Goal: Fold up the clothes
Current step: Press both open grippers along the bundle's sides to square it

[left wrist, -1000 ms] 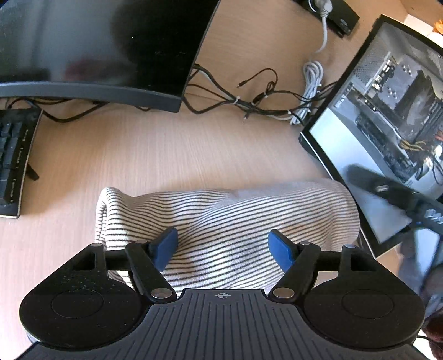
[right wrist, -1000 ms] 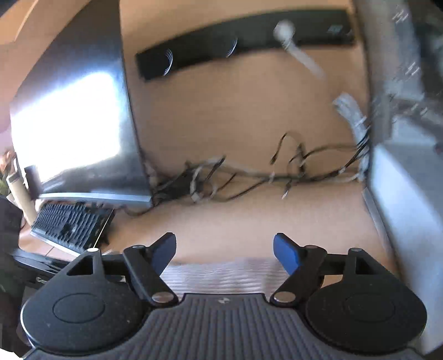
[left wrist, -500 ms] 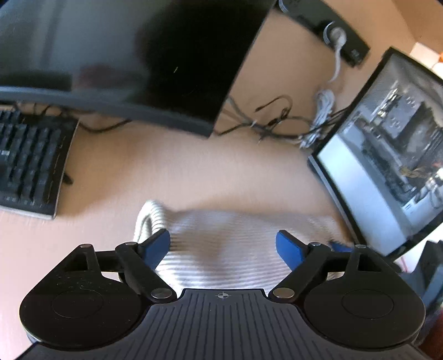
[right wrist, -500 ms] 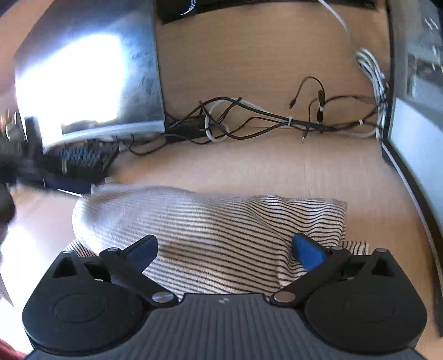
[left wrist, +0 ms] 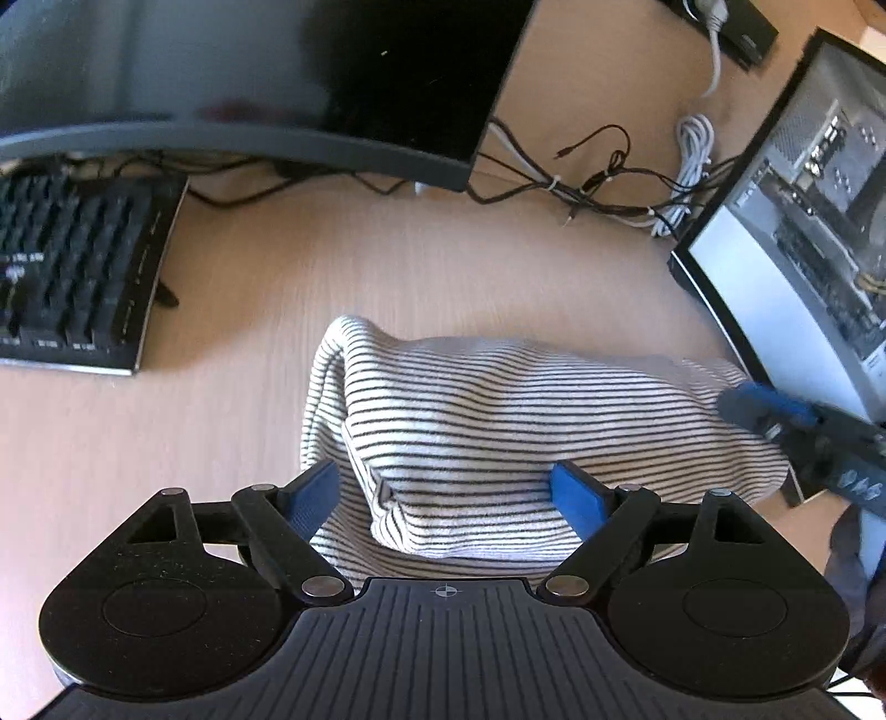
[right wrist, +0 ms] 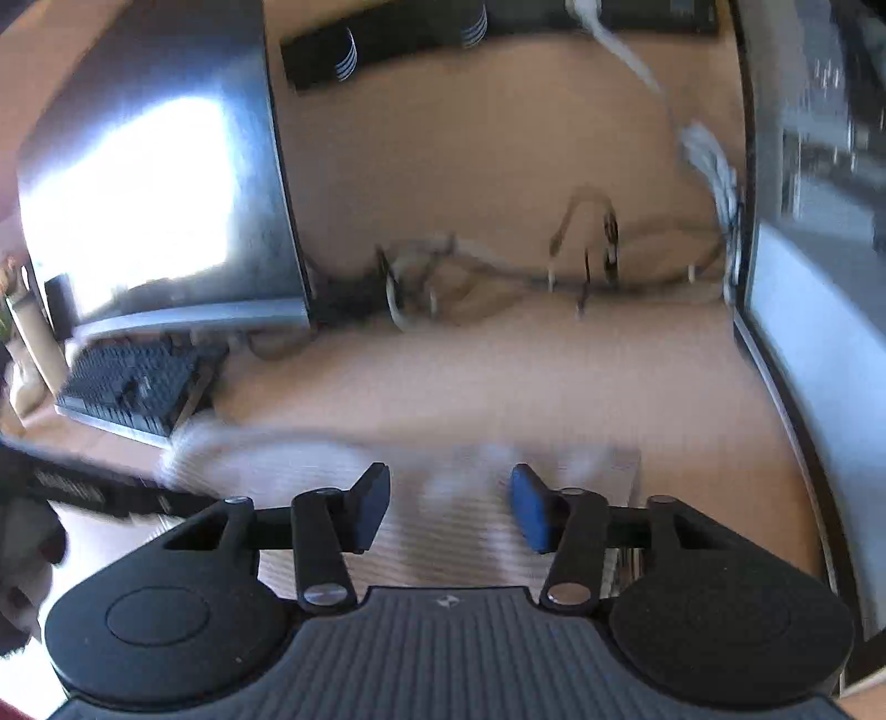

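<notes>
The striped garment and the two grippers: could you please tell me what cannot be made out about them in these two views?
- Striped garment, left wrist view: its near edge is hidden behind the left gripper, so the fold there is unseen.
- Same garment, right wrist view: motion blur smears the stripes and edges.
- Right gripper, left wrist view: blurred and cut off by the right edge; contact with the cloth is unclear.
- Keyboard: key legends are too small.

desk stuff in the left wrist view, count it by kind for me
striped garment: 1
keyboard: 1
monitor: 1
open computer case: 1
power strip: 1
cable tangle: 1 bunch, single cables too tangled to count
grippers: 2, left gripper and right gripper
total: 8
</notes>
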`<state>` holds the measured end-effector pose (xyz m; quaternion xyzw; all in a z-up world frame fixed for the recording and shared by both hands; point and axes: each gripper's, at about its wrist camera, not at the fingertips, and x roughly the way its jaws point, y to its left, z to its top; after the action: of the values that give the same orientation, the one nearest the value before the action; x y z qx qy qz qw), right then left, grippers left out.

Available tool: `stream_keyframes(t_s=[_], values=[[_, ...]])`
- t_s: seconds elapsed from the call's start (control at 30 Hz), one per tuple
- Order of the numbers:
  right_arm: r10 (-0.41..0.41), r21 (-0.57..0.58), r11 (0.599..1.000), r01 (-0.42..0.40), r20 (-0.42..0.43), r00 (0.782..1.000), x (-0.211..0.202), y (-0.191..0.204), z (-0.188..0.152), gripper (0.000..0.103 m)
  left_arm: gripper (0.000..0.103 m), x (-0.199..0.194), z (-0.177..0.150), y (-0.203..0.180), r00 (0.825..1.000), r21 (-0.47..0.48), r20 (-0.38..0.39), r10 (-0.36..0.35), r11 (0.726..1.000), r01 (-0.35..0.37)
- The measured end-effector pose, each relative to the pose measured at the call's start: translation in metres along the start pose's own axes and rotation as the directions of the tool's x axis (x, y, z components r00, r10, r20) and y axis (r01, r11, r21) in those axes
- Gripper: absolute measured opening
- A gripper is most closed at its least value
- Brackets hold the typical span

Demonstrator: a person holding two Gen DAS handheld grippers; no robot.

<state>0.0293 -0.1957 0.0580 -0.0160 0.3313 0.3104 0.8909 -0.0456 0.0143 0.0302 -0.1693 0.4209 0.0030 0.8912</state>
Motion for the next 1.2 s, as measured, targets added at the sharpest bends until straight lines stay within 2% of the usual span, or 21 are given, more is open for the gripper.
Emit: stream_keyframes(t_s=[0.07, 0.3, 0.4, 0.47, 0.57, 0.63, 0.73, 0.8, 0.83, 0.87, 0.9, 0.97, 1.07, 1.2], values=[[0.002, 0.017, 1.000, -0.001, -0.052, 0.999, 0.011, -0.004, -0.012, 0.045, 0.088, -0.001, 0.000, -0.002, 1.000, 0.013, 0.001, 0.008, 1.000, -0.008], [0.004, -0.005, 1.000, -0.004, -0.036, 0.999, 0.005, -0.003, -0.013, 0.045, 0.091, -0.006, 0.004, -0.003, 1.000, 0.011, 0.014, 0.008, 1.000, -0.008], [0.000, 0.021, 1.000, 0.000, 0.011, 1.000, -0.010, -0.011, 0.000, 0.048, 0.093, -0.010, 0.018, 0.008, 0.999, -0.045, 0.037, -0.025, 0.999, 0.027], [-0.037, 0.068, 0.997, 0.033, 0.060, 0.997, -0.022, -0.023, 0.011, 0.060, 0.094, -0.007, 0.029, 0.017, 0.999, -0.081, 0.035, -0.030, 0.996, 0.032], [-0.093, 0.159, 0.984, 0.078, 0.091, 0.991, -0.029, -0.047, 0.024, 0.060, 0.094, 0.005, 0.043, 0.021, 0.999, -0.100, 0.009, -0.037, 0.994, 0.037], [-0.101, 0.227, 0.970, 0.083, 0.068, 0.993, -0.023, -0.060, 0.027, 0.061, 0.094, 0.016, 0.048, 0.021, 0.999, -0.111, -0.024, -0.047, 0.993, 0.044], [-0.044, 0.292, 0.956, 0.041, 0.001, 0.999, -0.001, -0.071, 0.024, 0.075, 0.090, 0.038, 0.047, 0.019, 0.993, -0.140, -0.103, -0.057, 0.989, 0.042], [-0.011, 0.269, 0.963, 0.023, -0.046, 0.999, 0.016, -0.064, 0.016, 0.076, 0.090, 0.046, 0.043, 0.015, 0.989, -0.144, -0.130, -0.072, 0.988, 0.053], [0.006, 0.252, 0.968, 0.009, -0.058, 0.998, 0.022, -0.060, 0.012, 0.075, 0.085, 0.048, 0.044, 0.012, 0.989, -0.130, -0.131, -0.075, 0.990, 0.058], [0.022, 0.234, 0.972, -0.005, -0.071, 0.997, 0.028, -0.055, 0.007, 0.069, 0.078, 0.048, 0.047, 0.008, 0.988, -0.111, -0.130, -0.079, 0.992, 0.065], [0.031, 0.211, 0.977, -0.015, -0.072, 0.997, 0.032, -0.051, 0.005, 0.060, 0.075, 0.050, 0.055, 0.002, 0.990, -0.091, -0.127, -0.067, 0.994, 0.055], [0.055, 0.194, 0.980, -0.043, -0.058, 0.997, 0.034, -0.048, 0.012, 0.024, 0.053, 0.050, 0.071, -0.009, 0.994, -0.050, -0.093, -0.050, 0.998, 0.046], [0.062, 0.182, 0.982, -0.059, -0.010, 0.998, 0.029, -0.052, 0.032, 0.022, 0.041, 0.033, 0.092, -0.016, 0.996, -0.027, -0.020, -0.082, 0.996, 0.081], [0.091, 0.122, 0.988, -0.092, 0.009, 0.996, 0.025, -0.050, 0.040, 0.022, 0.035, 0.002, 0.078, -0.010, 0.998, 0.001, 0.033, -0.055, 0.998, 0.055]])
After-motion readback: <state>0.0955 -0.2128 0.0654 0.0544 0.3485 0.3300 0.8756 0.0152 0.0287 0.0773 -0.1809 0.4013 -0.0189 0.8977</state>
